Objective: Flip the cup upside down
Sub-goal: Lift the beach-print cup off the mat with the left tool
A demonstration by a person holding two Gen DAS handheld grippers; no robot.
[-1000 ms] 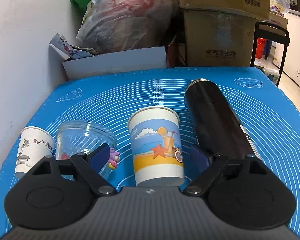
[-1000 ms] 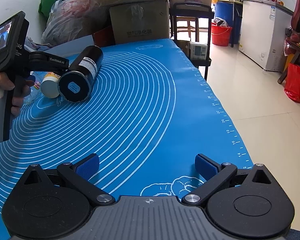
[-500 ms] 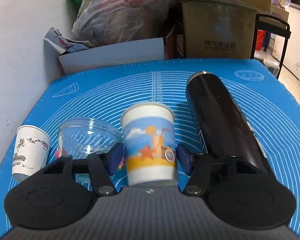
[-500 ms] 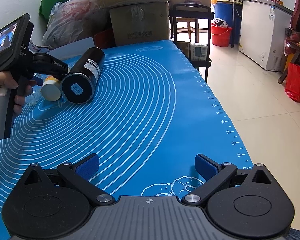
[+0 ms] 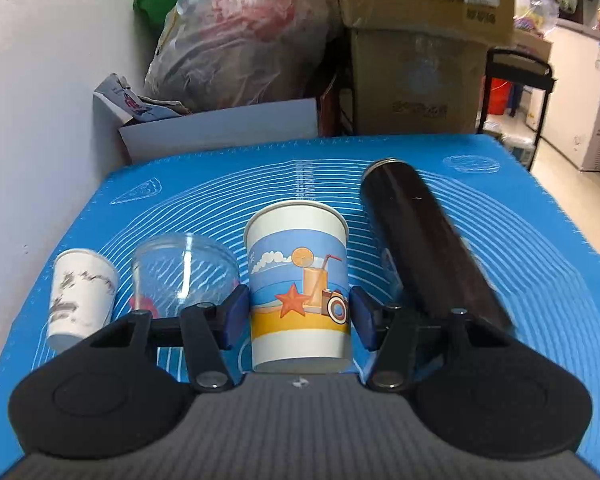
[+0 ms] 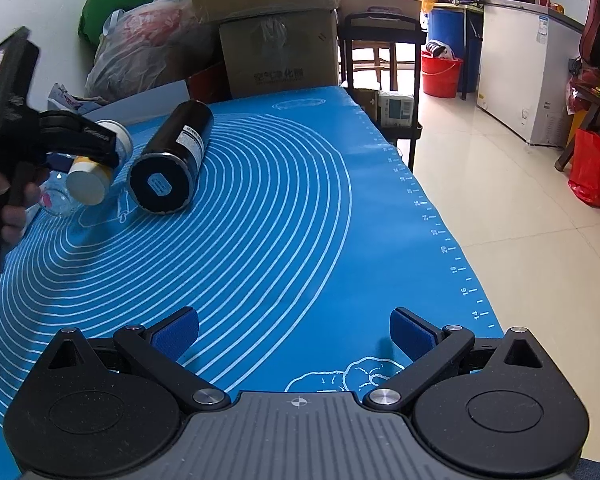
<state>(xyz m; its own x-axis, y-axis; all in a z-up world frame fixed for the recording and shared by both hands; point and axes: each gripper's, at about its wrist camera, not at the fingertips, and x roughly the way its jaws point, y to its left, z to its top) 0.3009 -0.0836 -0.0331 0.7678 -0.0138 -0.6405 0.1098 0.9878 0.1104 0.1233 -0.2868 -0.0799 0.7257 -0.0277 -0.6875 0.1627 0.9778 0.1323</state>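
The left tool [image 5: 299, 314] pinches the light, easily crushed paper cup [image 5: 299, 292] low on its wall, while the right tool [image 6: 294, 334] is spread

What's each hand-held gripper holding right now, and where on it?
The left hand-held gripper clamps the beach-print paper cup across its lower sidewall, pads on opposite sides. The right hand-held gripper is open and holds nothing.
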